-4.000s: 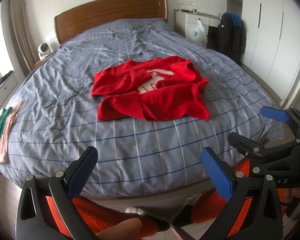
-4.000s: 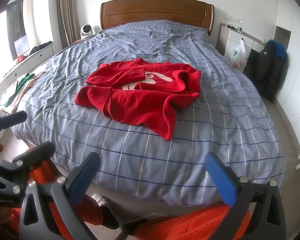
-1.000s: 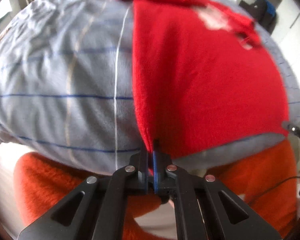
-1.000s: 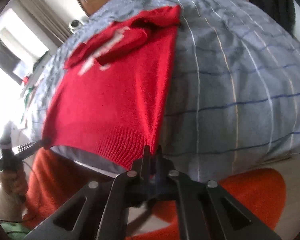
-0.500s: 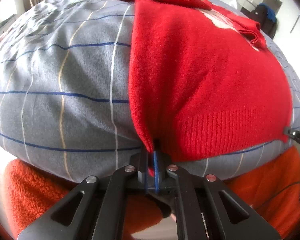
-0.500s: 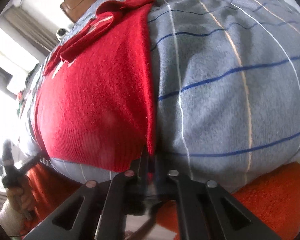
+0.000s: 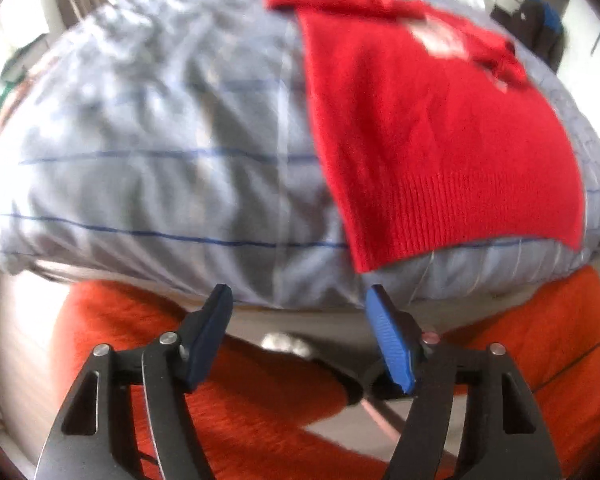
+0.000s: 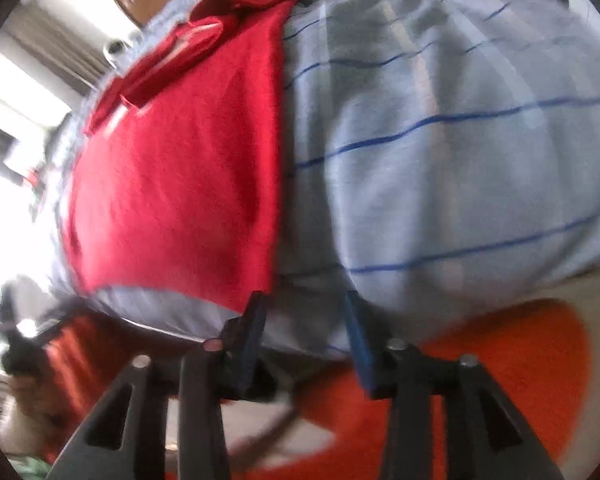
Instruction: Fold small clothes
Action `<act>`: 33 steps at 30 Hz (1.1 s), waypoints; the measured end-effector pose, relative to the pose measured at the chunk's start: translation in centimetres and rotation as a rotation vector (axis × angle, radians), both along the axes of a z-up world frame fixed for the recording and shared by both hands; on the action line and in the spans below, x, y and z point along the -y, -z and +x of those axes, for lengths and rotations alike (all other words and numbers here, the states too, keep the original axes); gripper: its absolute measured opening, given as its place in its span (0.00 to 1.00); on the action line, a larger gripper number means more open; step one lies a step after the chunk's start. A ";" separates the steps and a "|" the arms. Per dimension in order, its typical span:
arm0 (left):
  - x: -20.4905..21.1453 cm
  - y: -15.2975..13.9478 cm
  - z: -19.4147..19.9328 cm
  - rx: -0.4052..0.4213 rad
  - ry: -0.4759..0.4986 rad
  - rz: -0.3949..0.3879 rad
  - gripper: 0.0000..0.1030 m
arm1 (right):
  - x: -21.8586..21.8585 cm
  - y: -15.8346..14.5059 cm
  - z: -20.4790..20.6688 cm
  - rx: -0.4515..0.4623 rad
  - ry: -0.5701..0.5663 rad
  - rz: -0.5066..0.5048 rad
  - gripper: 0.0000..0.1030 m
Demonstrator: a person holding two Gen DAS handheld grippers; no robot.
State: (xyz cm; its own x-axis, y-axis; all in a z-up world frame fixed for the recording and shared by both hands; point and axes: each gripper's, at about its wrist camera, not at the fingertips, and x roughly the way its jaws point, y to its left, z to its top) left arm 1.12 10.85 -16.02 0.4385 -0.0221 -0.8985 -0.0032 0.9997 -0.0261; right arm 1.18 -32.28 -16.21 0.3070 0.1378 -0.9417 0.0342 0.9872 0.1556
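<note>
A red knit sweater (image 7: 428, 136) lies spread flat on the bed, its ribbed hem at the near edge; it also shows in the right wrist view (image 8: 188, 176). Its sleeves and collar are bunched at the far end. My left gripper (image 7: 298, 300) is open and empty, just below and left of the hem's left corner. My right gripper (image 8: 304, 304) is open and empty, just below and right of the hem's right corner. Both views are blurred.
The bed has a grey-blue striped cover (image 7: 160, 140) that hangs over the near edge. The person's orange trousers (image 7: 228, 412) fill the space below the grippers. A dark jacket (image 7: 540, 20) hangs at the far right. Clothes (image 7: 0, 92) lie at the far left.
Both grippers were shut on the sweater's hem corners half a second ago. Now both have opened and let go, and the hem lies on the bed's near edge.
</note>
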 end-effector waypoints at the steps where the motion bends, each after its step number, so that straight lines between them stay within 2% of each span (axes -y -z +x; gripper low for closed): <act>1: -0.6 -0.8 -0.3 0.036 -0.020 0.006 0.71 | 0.0 -0.9 0.2 0.010 -0.013 -0.071 0.40; 2: -1.2 -1.4 -0.5 0.065 -0.043 0.006 0.73 | -0.5 -2.3 0.7 0.038 -0.041 -0.157 0.41; 4: -2.3 -2.2 -0.2 0.108 -0.091 -0.017 0.73 | -2.2 -4.9 2.0 0.120 -0.121 -0.252 0.45; 7: -3.0 -2.3 0.6 0.100 -0.126 -0.043 0.73 | -7.1 -8.6 5.5 0.265 -0.281 -0.198 0.57; 9: -3.3 -2.7 0.7 0.097 -0.144 -0.045 0.73 | -10.5 -9.8 7.7 0.348 -0.388 -0.155 0.58; 10: -3.1 -2.9 0.2 0.099 -0.143 -0.049 0.73 | -12.9 -9.9 9.1 0.393 -0.470 -0.154 0.63; 12: -2.4 -3.5 -0.9 0.109 -0.140 -0.040 0.73 | -16.4 -8.9 11.0 0.427 -0.573 -0.201 0.64; 15: -1.1 -3.6 -1.4 0.117 -0.141 -0.012 0.73 | -19.9 -5.3 14.8 0.385 -0.669 -0.274 0.63; 16: -1.3 -3.5 -1.5 0.114 -0.145 -0.004 0.73 | -20.4 -3.8 15.9 0.354 -0.677 -0.295 0.62; 17: -1.6 -3.5 -1.8 0.110 -0.155 0.001 0.73 | -20.3 -2.5 16.8 0.322 -0.671 -0.308 0.53; 18: -2.1 -3.6 -2.2 0.109 -0.167 0.001 0.73 | -19.7 -1.8 17.7 0.297 -0.648 -0.310 0.19; 19: -2.5 -3.6 -2.3 0.112 -0.179 -0.002 0.73 | -18.0 -2.2 18.3 0.297 -0.565 -0.255 0.07; 21: -3.4 -3.6 -2.8 0.113 -0.202 -0.007 0.73 | -14.3 -4.6 18.6 0.337 -0.413 -0.127 0.07; 22: -3.6 -3.5 -2.6 0.110 -0.209 -0.010 0.73 | -11.0 -6.7 18.5 0.375 -0.311 -0.077 0.07; 25: -4.3 -3.1 -2.2 0.093 -0.226 -0.029 0.73 | -2.0 -11.1 18.0 0.461 -0.094 -0.041 0.07; 27: -4.0 -3.0 -1.7 0.092 -0.222 -0.042 0.72 | 5.1 -13.4 17.3 0.497 0.084 -0.066 0.07; 28: -3.7 -2.9 -1.5 0.094 -0.217 -0.045 0.72 | 9.7 -14.1 16.8 0.494 0.197 -0.083 0.07; 30: -3.0 -2.9 -1.1 0.097 -0.198 -0.049 0.73 | 15.2 -14.4 15.6 0.476 0.338 -0.088 0.07; 33: -1.3 -2.8 -0.3 0.090 -0.148 -0.046 0.72 | 21.1 -13.1 14.4 0.421 0.457 -0.082 0.07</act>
